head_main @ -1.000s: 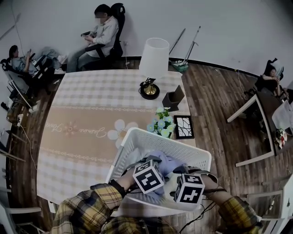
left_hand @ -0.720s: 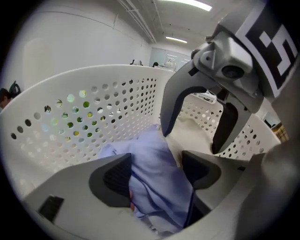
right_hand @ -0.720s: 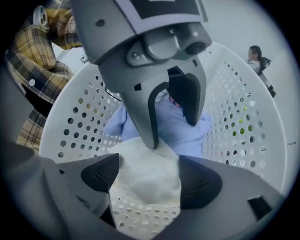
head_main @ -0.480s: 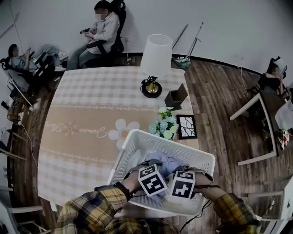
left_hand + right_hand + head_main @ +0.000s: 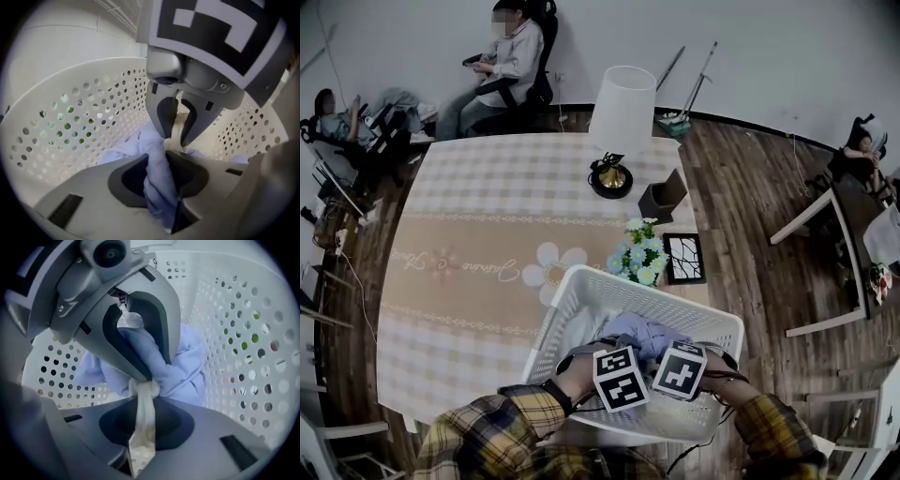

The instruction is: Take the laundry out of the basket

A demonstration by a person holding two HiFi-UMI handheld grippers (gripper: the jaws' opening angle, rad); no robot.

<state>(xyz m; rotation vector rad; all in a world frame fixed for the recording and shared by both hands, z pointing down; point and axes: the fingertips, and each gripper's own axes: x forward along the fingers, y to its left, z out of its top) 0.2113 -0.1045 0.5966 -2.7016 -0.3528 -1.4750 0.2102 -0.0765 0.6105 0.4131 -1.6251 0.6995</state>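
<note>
Wood-floored room, and I'm standing over a big worktop (image 5: 478, 244) that's wearing a checked cloth with a beige flower runner. The white perforated plastic laundry basket (image 5: 649, 296) is sitting on its near right corner, just this side of a small bunch of pale blue and white flowers (image 5: 636, 261) and a black picture frame (image 5: 684, 258). A white-shaded table lamp (image 5: 622, 98) is standing further back.

Both my grippers are reaching down into the basket, side by side and close together. My left gripper (image 5: 161, 187) has just been closing, and its fingers (image 5: 93, 187) are pinching a twisted fold of the pale lilac-blue cloth (image 5: 642, 333), which is lying bunched on the basket bottom against the holed wall. My right gripper (image 5: 140, 427) has just been closing too, and its fingers (image 5: 197, 427) are clamping a thin cream-white fabric strip (image 5: 140, 413) that's running up into the same lilac bundle. Nothing is out of the basket yet.
</note>
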